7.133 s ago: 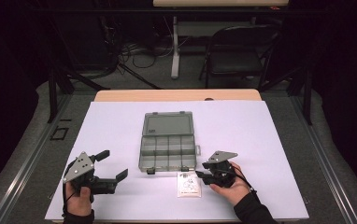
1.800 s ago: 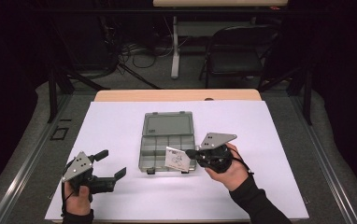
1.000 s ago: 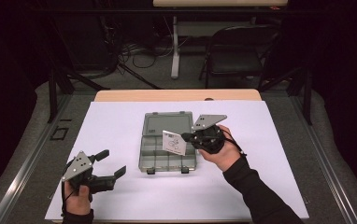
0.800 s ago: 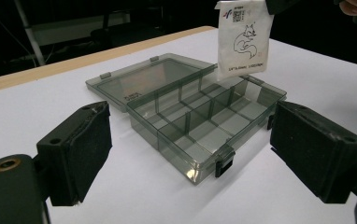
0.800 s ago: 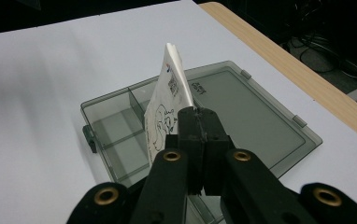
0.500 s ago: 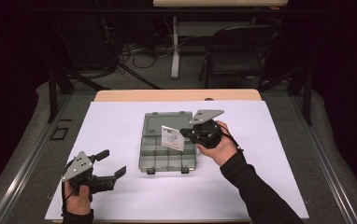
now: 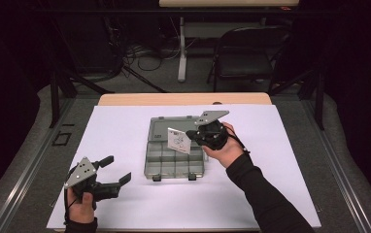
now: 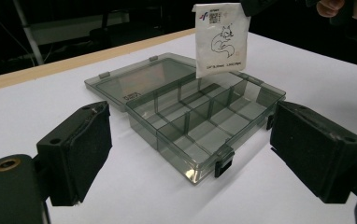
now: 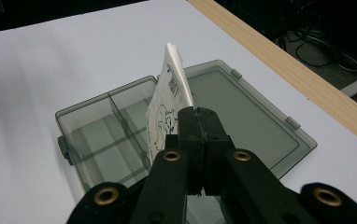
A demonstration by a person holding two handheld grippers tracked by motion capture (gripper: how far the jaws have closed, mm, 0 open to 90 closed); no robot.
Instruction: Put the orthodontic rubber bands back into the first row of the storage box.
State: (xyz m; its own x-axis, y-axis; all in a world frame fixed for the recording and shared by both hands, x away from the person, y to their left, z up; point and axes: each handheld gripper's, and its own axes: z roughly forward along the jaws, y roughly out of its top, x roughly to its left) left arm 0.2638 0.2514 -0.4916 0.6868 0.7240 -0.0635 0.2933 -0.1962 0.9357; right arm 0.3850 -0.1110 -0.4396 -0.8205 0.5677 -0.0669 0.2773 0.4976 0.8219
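While above the open box (image 7: 174,155), right claw (image 7: 192,135) clamped on white packet (image 7: 177,140), left claw (image 7: 115,171) spread, empty.

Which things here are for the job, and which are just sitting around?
For the job:
- white packet, pinched in the right gripper
- open plastic box with empty compartments

Just sitting around:
- folding chair behind the table
- cables on the floor
- left gripper, open, holding nothing

Smoky translucent glossy plastic forms the compartment box (image 8: 200,126); the printed packet (image 8: 221,39) looks like matt white paper; matt white sheeting covers the wooden tabletop (image 7: 125,99).
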